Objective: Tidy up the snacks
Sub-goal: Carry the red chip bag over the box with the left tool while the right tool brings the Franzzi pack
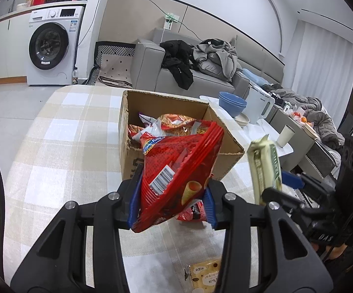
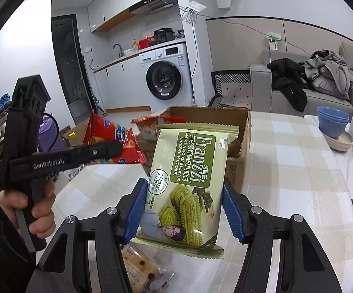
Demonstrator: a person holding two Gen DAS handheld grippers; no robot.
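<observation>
While the left gripper (image 1: 171,202) clamps a red bag (image 1: 176,171) by the box (image 1: 227,151) rim, the right gripper (image 2: 185,210) grips a matcha pack (image 2: 188,183) above open tablecloth (image 2: 286,171).

The flat pale-green foil cookie packet (image 2: 188,183) carries the brand "Franzzi" in large white letters on a darker green panel, with "MATCHA MOUSSE FLAVOR SANDWICH COOKIE" beside it — the Chinese lines there are too small to read. The black plastic left gripper (image 2: 108,150) bears "GenRobot.AI" in white along its side.
</observation>
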